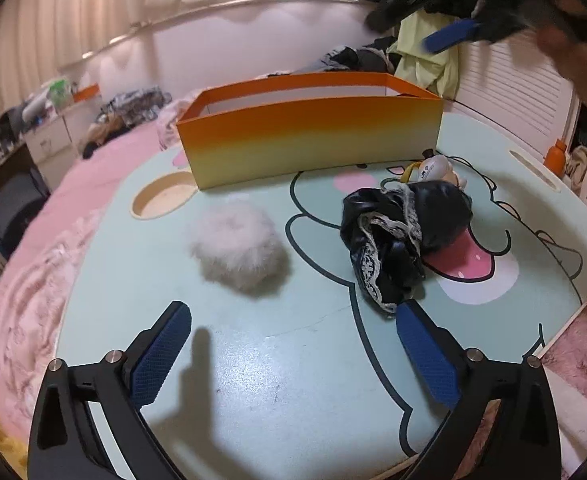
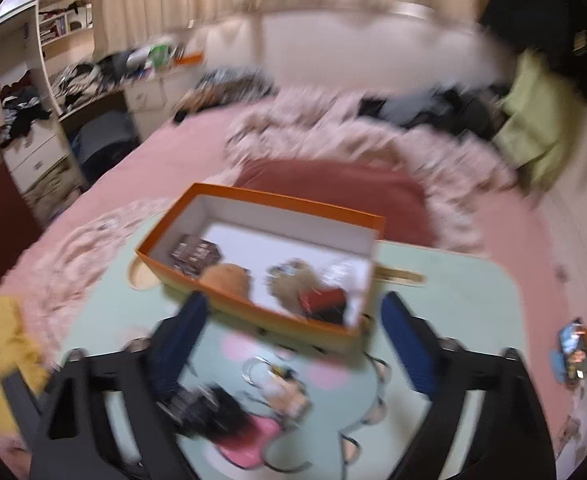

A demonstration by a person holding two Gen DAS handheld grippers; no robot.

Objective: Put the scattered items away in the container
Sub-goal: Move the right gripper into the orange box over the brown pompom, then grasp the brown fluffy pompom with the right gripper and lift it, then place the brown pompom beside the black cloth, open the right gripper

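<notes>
Blue-padded left tongs (image 1: pixel 293 356) hang low over the near edge of the desk (image 1: pixel 253 400), jaws spread wide with nothing between them. Just ahead sit two strays: a white fluffy pompom (image 1: pixel 239 248) toward the middle-left, and a black lace-trimmed garment (image 1: pixel 397 232) right of centre, with a small doll-like toy (image 1: pixel 437 170) tucked behind it. Along the far edge stands the orange box (image 1: pixel 309 136). Up high, the right tongs (image 2: pixel 293 340) hover above that orange box (image 2: pixel 253 272), jaws apart and empty; the blurred view shows several small items already inside. My call: the pompom looks like the left's next pick. It's soft, so come down straight over it, pinch through the middle of the fluff, and lift clear of the box wall before letting go. Snagging lace could drag the toy along.
</notes>
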